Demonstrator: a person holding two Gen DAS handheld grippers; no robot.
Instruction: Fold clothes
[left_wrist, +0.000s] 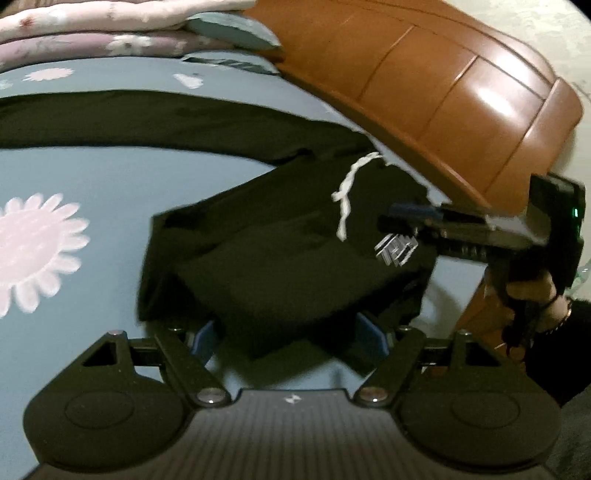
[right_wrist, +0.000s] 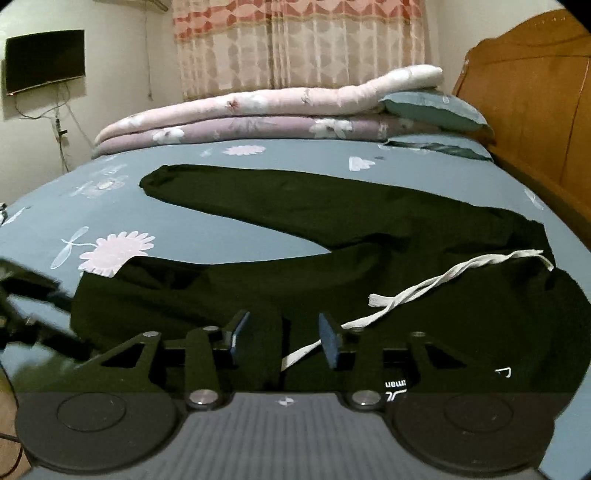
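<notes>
Left wrist: left gripper (left_wrist: 291, 332) wide, fingertips hidden under black trousers (left_wrist: 295, 258) | right gripper (right_wrist: 284, 338) parted, empty.

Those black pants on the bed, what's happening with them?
A person is folding the black pants on the blue flowered bed, using a hand-held gripper in each hand. The left hand-held gripper is open at a folded part of the pants. The right hand-held gripper is open too, over the waist by the white drawstring. One leg lies stretched out flat.
</notes>
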